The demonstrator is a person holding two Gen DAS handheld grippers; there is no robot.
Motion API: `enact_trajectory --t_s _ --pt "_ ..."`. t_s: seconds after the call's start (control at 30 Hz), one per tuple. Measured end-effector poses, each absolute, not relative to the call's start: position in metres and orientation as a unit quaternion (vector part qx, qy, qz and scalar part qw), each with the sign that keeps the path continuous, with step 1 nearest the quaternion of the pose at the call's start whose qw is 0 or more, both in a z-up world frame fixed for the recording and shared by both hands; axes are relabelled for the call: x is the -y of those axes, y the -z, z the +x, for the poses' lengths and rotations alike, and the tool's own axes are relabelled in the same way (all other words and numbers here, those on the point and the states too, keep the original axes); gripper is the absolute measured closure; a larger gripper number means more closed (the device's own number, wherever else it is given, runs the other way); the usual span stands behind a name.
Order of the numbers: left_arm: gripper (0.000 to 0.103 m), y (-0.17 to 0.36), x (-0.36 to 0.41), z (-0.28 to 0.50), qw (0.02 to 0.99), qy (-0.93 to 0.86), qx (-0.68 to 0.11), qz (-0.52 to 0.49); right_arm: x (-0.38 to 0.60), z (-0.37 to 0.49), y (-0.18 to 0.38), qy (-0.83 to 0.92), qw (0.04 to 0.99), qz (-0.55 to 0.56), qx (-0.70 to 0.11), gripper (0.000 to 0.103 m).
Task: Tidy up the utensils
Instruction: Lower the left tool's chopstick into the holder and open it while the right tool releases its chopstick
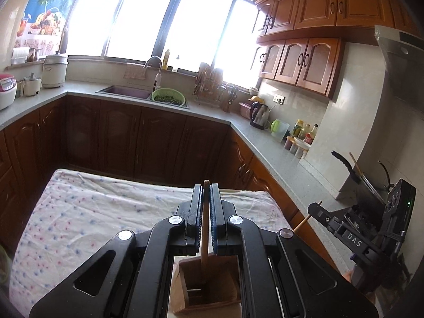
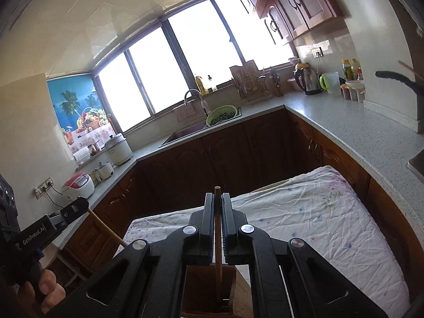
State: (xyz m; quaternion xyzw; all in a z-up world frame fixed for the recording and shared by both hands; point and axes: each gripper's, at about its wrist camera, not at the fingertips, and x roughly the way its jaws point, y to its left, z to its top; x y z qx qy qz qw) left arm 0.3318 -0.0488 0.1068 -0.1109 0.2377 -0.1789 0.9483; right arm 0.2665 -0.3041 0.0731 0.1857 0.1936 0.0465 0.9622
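Observation:
My left gripper (image 1: 206, 188) is shut on a thin light wooden utensil (image 1: 204, 238), which sticks up just past the fingertips. Its lower end hangs over or in a wooden utensil holder (image 1: 228, 286) right below the jaws. My right gripper (image 2: 217, 196) is shut on a darker wooden utensil (image 2: 217, 254) that reaches down into the same wooden holder (image 2: 196, 288). The holder stands at the near edge of a table under a dotted white cloth (image 1: 106, 212). Each gripper shows in the other's view: the right gripper (image 1: 318, 209) and the left gripper (image 2: 79, 206), each with its stick.
A grey counter (image 2: 344, 127) wraps around dark wood cabinets, with a sink and a green colander (image 1: 168, 96) under the windows. A kettle (image 1: 259, 114), jars and a black-handled pan (image 1: 344, 164) stand at the right. Rice cookers (image 2: 79, 185) stand at the left. A hand (image 2: 45, 291) grips the left gripper's handle.

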Motion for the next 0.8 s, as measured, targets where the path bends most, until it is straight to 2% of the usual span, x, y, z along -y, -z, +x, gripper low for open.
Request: enact_trajectory --t_s 0.17,0.43,0.6,0.7,0.77,0.8 --pt "0.098 -0.073 0.05 0.337 0.946 0.167 -0.255 -0.114 0.306 0.277 -0.048 -0.048 0.955 0.205 -0.207 0.098" --pt "0.098 -0.065 0.04 0.342 0.944 0.155 -0.266 -0.119 0.311 0.28 -0.05 -0.04 0.955 0.201 -0.214 0.098" --pt "0.093 -0.063 0.045 0.343 0.943 0.152 -0.273 -0.112 0.311 0.281 -0.053 -0.04 0.955 0.193 -0.222 0.097" --pt "0.07 -0.062 0.048 0.343 0.945 0.147 -0.274 -0.104 0.31 0.282 -0.053 -0.041 0.954 0.19 -0.228 0.093" --pt "0.049 -0.063 0.047 0.341 0.946 0.143 -0.272 -0.103 0.309 0.282 -0.053 -0.042 0.953 0.189 -0.232 0.093" --pt "0.044 -0.063 0.047 0.34 0.947 0.14 -0.272 -0.102 0.309 0.282 -0.053 -0.042 0.953 0.188 -0.234 0.09"
